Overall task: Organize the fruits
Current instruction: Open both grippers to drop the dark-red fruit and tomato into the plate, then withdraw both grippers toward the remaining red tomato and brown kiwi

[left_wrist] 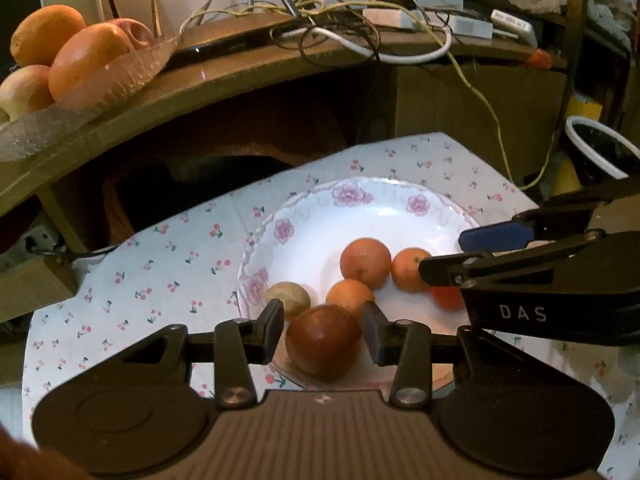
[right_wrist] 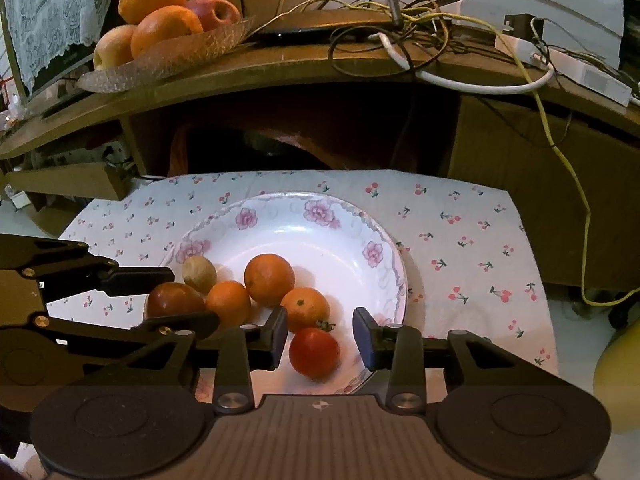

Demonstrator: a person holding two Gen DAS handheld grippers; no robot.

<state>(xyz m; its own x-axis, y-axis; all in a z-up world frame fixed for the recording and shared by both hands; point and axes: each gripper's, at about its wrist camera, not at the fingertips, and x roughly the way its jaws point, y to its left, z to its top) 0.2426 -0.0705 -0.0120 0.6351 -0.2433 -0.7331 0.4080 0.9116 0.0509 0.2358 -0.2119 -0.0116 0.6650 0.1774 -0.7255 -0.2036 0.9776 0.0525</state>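
Porcelain plate [right_wrist: 384, 276] of small fruit, a gripper over each side

The left gripper [left_wrist: 323, 330] pinches a brown fruit [left_wrist: 323, 342] at the plate's 7 o'clock, both pads touching it. The right gripper [right_wrist: 320, 338] stands spread around a red tomato [right_wrist: 314, 353] at the plate's 5 o'clock, with a gap on each side. Three oranges [right_wrist: 269, 279] and a pale fruit [right_wrist: 199, 274] lie between 9 and 6 o'clock

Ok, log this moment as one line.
left claw: around brown fruit | right claw: open, astride tomato | plate: six fruits
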